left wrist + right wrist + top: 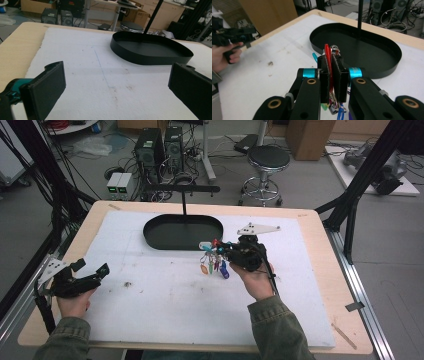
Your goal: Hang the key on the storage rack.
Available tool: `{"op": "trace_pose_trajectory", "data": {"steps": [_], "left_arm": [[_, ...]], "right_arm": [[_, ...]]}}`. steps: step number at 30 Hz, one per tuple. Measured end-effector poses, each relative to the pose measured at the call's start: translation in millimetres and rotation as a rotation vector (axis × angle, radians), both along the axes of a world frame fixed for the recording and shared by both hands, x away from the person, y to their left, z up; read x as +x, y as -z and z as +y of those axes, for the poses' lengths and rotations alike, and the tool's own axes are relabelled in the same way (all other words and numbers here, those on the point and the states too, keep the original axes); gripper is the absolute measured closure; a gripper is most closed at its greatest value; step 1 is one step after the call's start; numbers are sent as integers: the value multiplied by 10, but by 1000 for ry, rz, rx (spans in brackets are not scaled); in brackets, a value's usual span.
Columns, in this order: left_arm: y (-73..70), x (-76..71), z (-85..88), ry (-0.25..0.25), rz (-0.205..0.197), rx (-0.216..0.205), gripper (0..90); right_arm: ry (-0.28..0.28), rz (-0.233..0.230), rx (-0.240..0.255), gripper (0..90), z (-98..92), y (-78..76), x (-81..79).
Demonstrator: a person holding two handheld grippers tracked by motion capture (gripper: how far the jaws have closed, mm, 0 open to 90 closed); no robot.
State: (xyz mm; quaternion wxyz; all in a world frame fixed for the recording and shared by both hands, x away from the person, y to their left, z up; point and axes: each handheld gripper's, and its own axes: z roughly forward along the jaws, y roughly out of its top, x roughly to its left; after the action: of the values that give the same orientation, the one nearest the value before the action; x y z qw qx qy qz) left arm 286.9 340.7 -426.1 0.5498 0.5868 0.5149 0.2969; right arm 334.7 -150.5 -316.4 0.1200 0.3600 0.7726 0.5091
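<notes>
A bunch of keys with coloured tags [212, 262] hangs in the air above the white mat, just in front of the black oval tray [182, 231]. My right gripper [225, 251] is shut on it; in the right gripper view the two pads [324, 75] pinch a red tag [327, 53], and rings and coloured tags dangle below. A thin black post [184, 200] with a crossbar rises from the tray. At the table's left edge my left gripper [92, 270] rests low over the mat with its jaws wide apart and nothing between them [115, 85].
The white foam mat [165, 295] covers most of the wooden table [325, 230]. A dark smudge [127, 284] marks the mat near the left hand. Beyond the table stand a stool [267, 160], computer towers and cables on the floor. Black frame posts flank both sides.
</notes>
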Motion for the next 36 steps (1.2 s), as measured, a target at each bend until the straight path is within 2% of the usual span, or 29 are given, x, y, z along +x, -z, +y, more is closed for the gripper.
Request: {"op": "trace_pose_trajectory", "data": {"steps": [8, 13, 20, 36], "left_arm": [[0, 0, 0, -1, -1, 1, 17], [3, 5, -2, 0, -1, 1, 17], [4, 7, -4, 0, 1, 1, 17], [3, 4, 0, 3, 0, 2, 17]], "right_arm": [[-17, 17, 34, 852, 3, -115, 110], [-26, 18, 33, 852, 44, -199, 168], [-44, 11, 42, 852, 146, -413, 272], [-62, 14, 57, 852, 310, -618, 564]]}}
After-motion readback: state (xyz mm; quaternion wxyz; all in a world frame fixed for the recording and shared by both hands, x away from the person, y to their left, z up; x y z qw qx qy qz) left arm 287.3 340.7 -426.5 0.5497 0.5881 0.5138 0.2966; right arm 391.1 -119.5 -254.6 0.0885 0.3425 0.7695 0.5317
